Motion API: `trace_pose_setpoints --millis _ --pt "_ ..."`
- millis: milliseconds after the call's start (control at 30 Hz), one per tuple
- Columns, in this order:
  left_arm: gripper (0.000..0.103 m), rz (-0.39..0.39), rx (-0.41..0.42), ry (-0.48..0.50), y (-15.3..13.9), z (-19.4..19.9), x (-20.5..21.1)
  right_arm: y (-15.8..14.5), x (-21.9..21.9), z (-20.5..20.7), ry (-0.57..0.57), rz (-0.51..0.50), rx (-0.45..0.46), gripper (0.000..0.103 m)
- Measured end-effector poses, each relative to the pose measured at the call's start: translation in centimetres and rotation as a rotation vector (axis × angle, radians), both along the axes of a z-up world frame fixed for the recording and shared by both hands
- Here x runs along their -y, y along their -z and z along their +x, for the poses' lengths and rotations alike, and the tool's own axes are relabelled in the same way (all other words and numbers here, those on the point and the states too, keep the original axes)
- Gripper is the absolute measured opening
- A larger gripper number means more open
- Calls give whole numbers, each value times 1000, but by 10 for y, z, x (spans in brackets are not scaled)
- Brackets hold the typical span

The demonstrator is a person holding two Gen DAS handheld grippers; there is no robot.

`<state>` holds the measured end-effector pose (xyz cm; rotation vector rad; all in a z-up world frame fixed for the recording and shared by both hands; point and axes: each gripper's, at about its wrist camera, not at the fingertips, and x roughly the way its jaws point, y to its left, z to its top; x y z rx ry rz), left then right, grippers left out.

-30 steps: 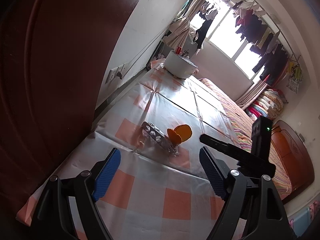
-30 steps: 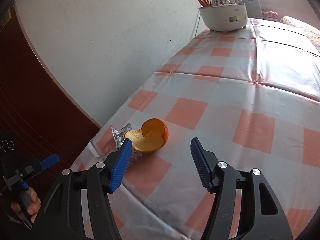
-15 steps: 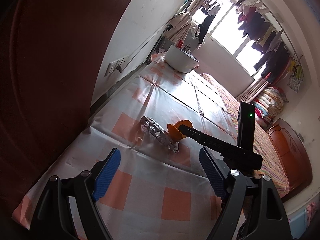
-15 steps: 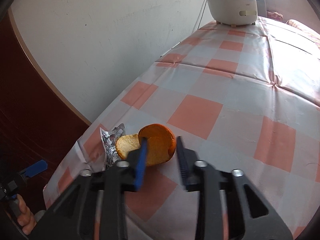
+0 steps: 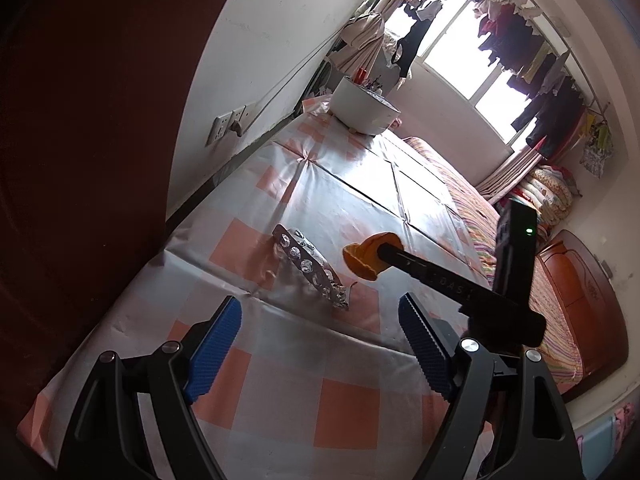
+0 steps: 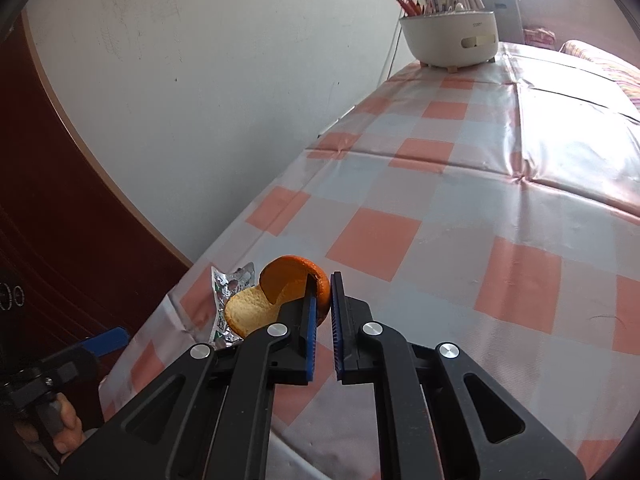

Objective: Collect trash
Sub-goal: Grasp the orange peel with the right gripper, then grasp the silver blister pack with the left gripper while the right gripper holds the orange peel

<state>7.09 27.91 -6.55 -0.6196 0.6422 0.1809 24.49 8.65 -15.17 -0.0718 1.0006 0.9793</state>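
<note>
An orange peel (image 6: pixel 286 286) lies near the corner of the checked tablecloth (image 6: pixel 440 200), beside a silver blister pack (image 6: pixel 228 292). My right gripper (image 6: pixel 322 292) is shut on the peel's right edge, its blue pads (image 6: pixel 310 322) pinching the rind. In the left wrist view the peel (image 5: pixel 366 258) sits at the tip of the right gripper's black finger (image 5: pixel 424 270), and the blister pack (image 5: pixel 310 266) lies just left of it. My left gripper (image 5: pixel 320 320) is open and empty, hovering short of the blister pack.
A white desk organiser (image 6: pixel 450 40) with pens stands at the table's far end by the wall. A dark red door (image 5: pixel 80 160) is on the left. A bed (image 5: pixel 520 260) runs along the table's right side.
My right gripper moved forward to the orange peel and closed from wide open to shut on its edge. The left gripper stayed open and drifted slightly.
</note>
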Motion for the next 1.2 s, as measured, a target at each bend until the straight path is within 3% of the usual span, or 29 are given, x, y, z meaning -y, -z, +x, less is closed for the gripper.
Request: trace_pose_setpoints --millis 333,967,1100,1200 --pt "79 -12 -20 18 -1 34 15 -27 39 -12 33 42 28 6" --pt "77 67 -139 -16 14 92 39 -74 156 -26 138 176 31 6" --pt "31 41 -192 -4 26 102 38 -85 177 -31 159 201 43 6" --pt "15 17 -226 3 37 108 37 -95 192 -37 176 219 59 6"
